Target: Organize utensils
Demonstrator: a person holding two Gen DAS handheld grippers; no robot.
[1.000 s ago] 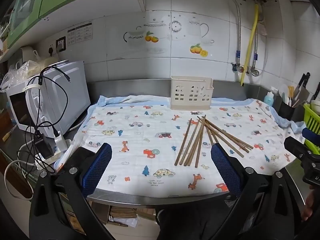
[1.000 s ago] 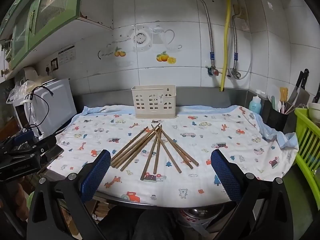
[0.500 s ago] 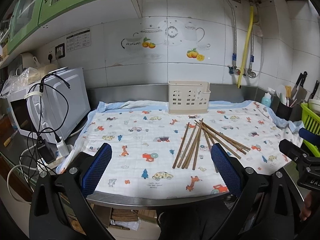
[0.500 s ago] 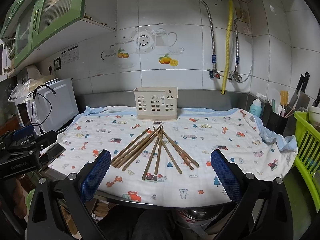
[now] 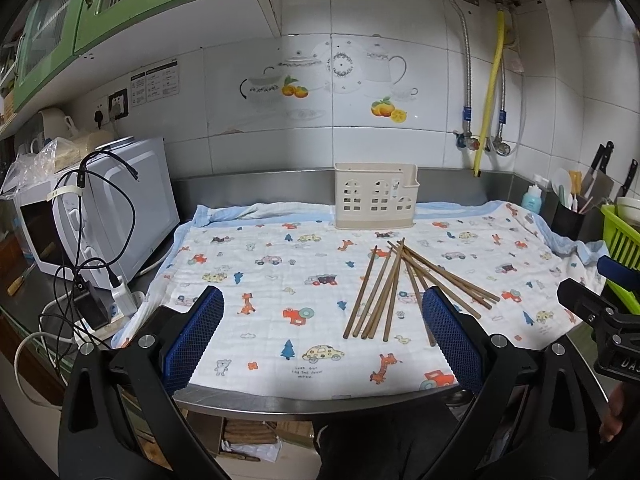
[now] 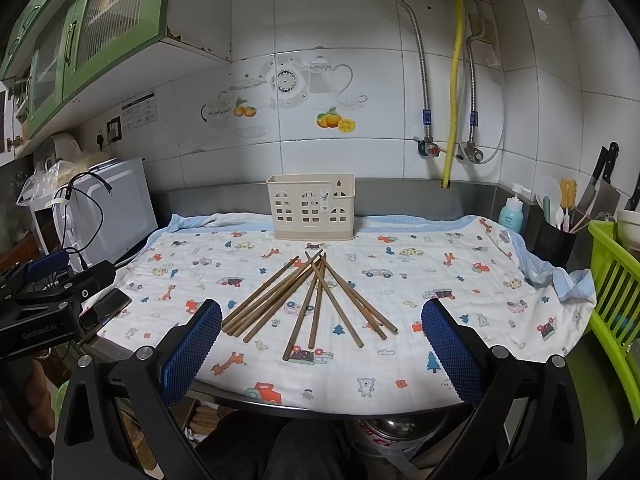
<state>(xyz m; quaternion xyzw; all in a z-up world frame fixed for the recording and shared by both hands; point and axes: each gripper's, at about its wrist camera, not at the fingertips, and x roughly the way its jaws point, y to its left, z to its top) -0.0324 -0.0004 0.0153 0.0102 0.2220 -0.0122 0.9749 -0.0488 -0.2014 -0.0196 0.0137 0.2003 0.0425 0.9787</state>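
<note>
Two grippers hang at the near edge of the counter, both with fingers spread wide and nothing between them. The left gripper [image 5: 322, 336] has its blue-padded fingers [image 5: 192, 338] well apart; past them lies the printed cloth [image 5: 260, 280], and the loose fan of wooden chopsticks [image 5: 394, 286] sits ahead and toward its right finger, whose tip overlaps the near ends of a few sticks in this view, though I cannot tell whether it touches them. Straight ahead and beyond the sticks, the cream slotted utensil holder [image 5: 376, 200] stands upright at the far edge of the cloth, against the steel backsplash. Off to this gripper's left stands a white microwave [image 5: 108, 208] with dark cables draped over it.

The right gripper [image 6: 322, 338] is opened just as wide and holds nothing. From its camera the chopsticks [image 6: 312, 300] lie directly ahead, between its two pads, fanned out with their far ends crossing near the utensil holder [image 6: 312, 206]. To its right a green rack [image 6: 616, 292] borders the counter, and a black pot of kitchen tools [image 6: 556, 236] stands farther back on that side.
</note>
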